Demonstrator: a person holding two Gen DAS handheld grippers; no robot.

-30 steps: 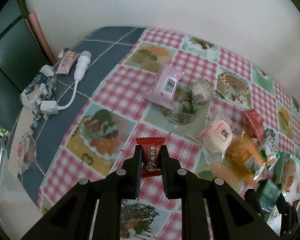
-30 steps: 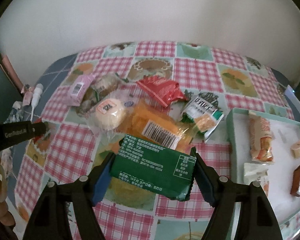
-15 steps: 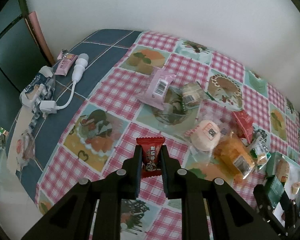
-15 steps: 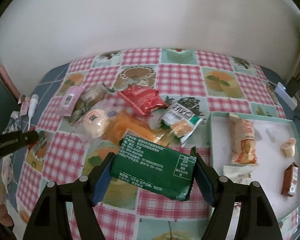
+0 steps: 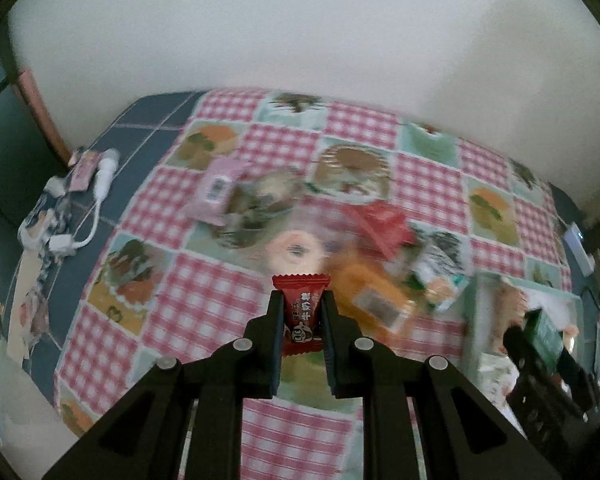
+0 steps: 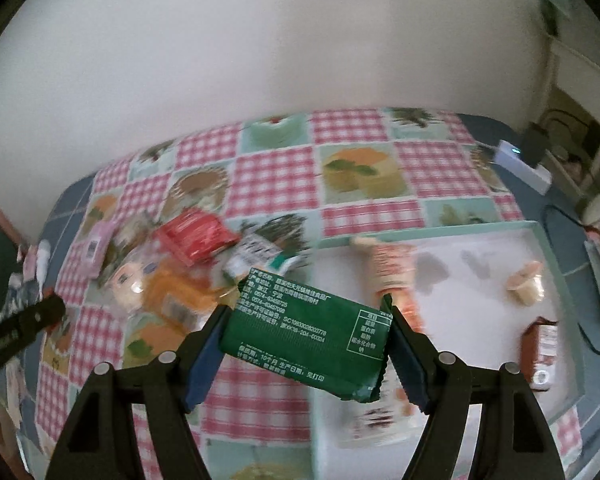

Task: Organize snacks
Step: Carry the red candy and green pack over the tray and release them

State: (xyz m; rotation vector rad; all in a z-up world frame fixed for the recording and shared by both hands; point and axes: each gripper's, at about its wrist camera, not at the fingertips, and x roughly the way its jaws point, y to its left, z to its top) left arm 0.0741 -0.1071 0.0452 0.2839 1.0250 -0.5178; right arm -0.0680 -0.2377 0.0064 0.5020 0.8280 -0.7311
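Both hands are up over the tabletop [image 5: 204, 292], which is covered in a pink checked cloth with pictures of food. The left gripper [image 5: 301, 320] has its jaws pressed tight on a small red candy [image 5: 302, 312], held upright with its crimped top edge sticking out above the fingertips. The right gripper [image 6: 306, 340] is pinching a green snack packet [image 6: 308, 340] by its two short ends, printed side up and tilted a little, down to the right. It hangs above the near left corner of a pale green tray [image 6: 552, 256] with a white floor that sits on the right side of the cloth. Inside the tray lie an orange-and-white wrapped snack [image 6: 392, 272] near the left wall, a small jelly cup [image 6: 526, 284] on its side toward the right, a brown bar [image 6: 540, 348] near the right wall, and a pale packet [image 6: 376, 416] at the front, partly hidden behind the green one. Left of the tray the loose snacks lie in a heap: a red packet [image 6: 196, 236], an orange packet [image 6: 180, 292], a round pastry in clear wrap [image 6: 126, 280], a white-and-green packet [image 6: 260, 252] and a pink packet [image 6: 96, 248] at the far left. From the left gripper's view, a white cable [image 5: 96, 208] rests on the bare blue part of the tabletop, well apart from the heap. Much of the scene is blurred.
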